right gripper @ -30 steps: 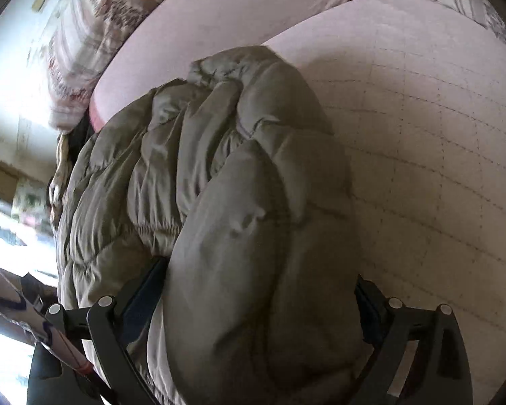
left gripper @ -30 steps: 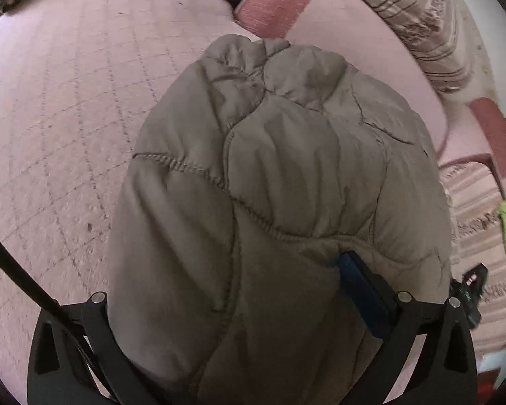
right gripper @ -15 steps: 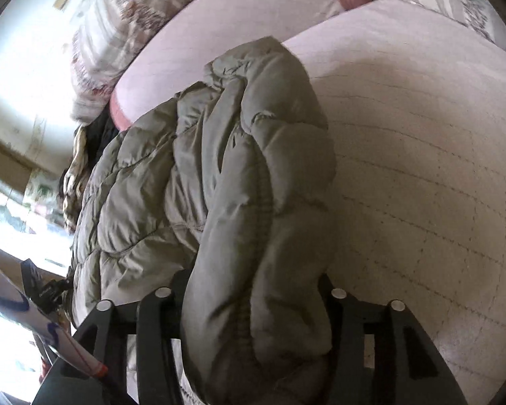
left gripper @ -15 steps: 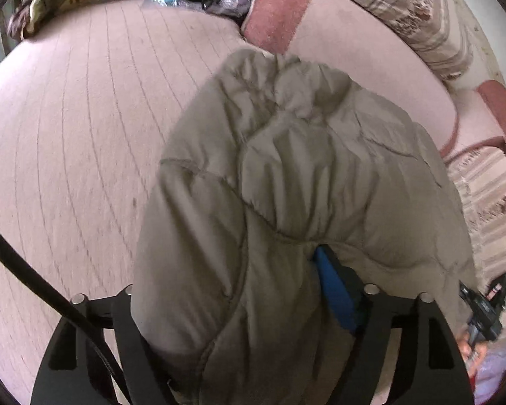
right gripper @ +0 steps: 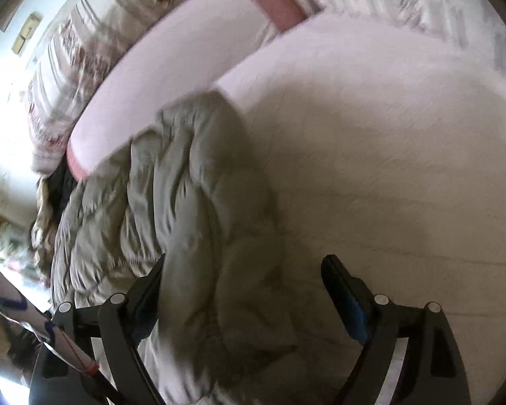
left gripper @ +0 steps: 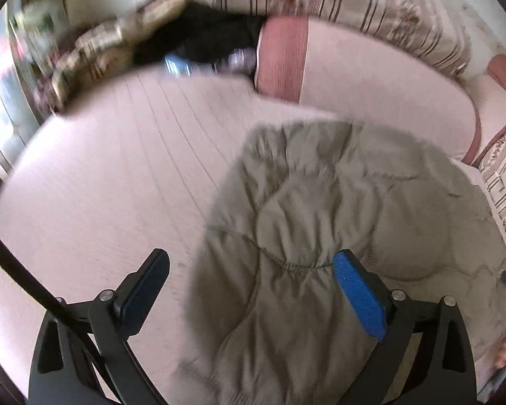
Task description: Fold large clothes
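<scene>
An olive-grey quilted puffer jacket (left gripper: 337,236) lies bunched on the pink quilted bed cover (left gripper: 118,168). My left gripper (left gripper: 249,266) is open; its jaws stand wide, with jacket fabric lying loose between them against the blue right pad (left gripper: 357,293). In the right wrist view the same jacket (right gripper: 192,209) lies folded in a thick roll. My right gripper (right gripper: 243,270) is open, with the jacket's edge between the fingers near the left one (right gripper: 148,290). Both views are blurred by motion.
A long pink bolster (left gripper: 371,77) and striped pillows (left gripper: 337,3) lie along the far side. Dark and patterned clothes (left gripper: 199,40) are piled at the far left corner. The bolster also shows in the right wrist view (right gripper: 172,67). Bed cover (right gripper: 388,152) spreads to the right.
Both grippers have opened and let go of the jacket, which has dropped onto the bed. Both have drawn back and tilted up, showing more of the bed.
</scene>
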`<state>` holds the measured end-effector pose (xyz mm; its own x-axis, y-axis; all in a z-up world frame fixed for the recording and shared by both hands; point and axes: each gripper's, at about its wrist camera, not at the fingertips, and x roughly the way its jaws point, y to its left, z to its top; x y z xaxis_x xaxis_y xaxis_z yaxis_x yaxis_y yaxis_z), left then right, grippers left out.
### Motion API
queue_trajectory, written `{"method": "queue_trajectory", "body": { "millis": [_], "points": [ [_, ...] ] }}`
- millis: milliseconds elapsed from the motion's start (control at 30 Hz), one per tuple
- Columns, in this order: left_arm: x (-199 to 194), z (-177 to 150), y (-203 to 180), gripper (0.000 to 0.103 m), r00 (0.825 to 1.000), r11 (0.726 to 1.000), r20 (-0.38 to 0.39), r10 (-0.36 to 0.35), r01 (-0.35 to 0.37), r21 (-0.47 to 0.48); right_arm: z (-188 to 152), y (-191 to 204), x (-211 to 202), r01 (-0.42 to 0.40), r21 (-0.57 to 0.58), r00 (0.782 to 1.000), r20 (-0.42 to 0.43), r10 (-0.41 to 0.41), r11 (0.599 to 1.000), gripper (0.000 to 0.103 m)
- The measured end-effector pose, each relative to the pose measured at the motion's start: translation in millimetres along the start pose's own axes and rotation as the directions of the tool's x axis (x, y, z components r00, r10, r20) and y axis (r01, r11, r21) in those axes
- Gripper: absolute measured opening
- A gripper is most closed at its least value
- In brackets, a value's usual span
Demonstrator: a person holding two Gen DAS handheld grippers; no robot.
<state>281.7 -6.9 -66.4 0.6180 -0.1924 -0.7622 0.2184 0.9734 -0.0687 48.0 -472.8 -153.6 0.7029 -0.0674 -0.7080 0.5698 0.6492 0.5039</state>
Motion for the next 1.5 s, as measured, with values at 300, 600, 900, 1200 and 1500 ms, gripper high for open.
{"method": "queue_trajectory", "body": {
  "millis": [300,600,900,1200,1500],
  "points": [
    [-146.1,-49.6,6.6,0.099,0.928,0.985,0.334,0.168,-0.17,-0.022,-33.7,34.6,-99.0,0.1,-0.152,0.981,0.183,-0.071,0.983,0.091],
    [-193.5,-145.7,-11.0,0.101,0.945,0.993,0.326,-0.001,0.04,-0.112,-184.3,95.3,-139.1,0.158,-0.453,0.968,0.247,-0.047,0.878,0.091],
    [-181.7,-210.9,-44.7,0.101,0.985,0.984,0.139,-0.102,0.12,-0.131,-253.8,107.4,-161.5,0.316,-0.523,0.91,0.404,-0.096,0.791,0.091],
    [-193.5,-222.2,-66.9,0.101,0.987,0.998,0.163,0.002,0.008,-0.055,-255.3,105.5,-179.9,0.349,-0.512,0.892,0.437,-0.111,0.785,0.092],
    [-188.9,-225.7,-71.8,0.101,0.988,0.999,0.146,0.043,-0.041,-0.02,-256.7,104.6,-176.7,0.352,-0.505,0.901,0.409,-0.141,0.788,0.092]
  ]
}}
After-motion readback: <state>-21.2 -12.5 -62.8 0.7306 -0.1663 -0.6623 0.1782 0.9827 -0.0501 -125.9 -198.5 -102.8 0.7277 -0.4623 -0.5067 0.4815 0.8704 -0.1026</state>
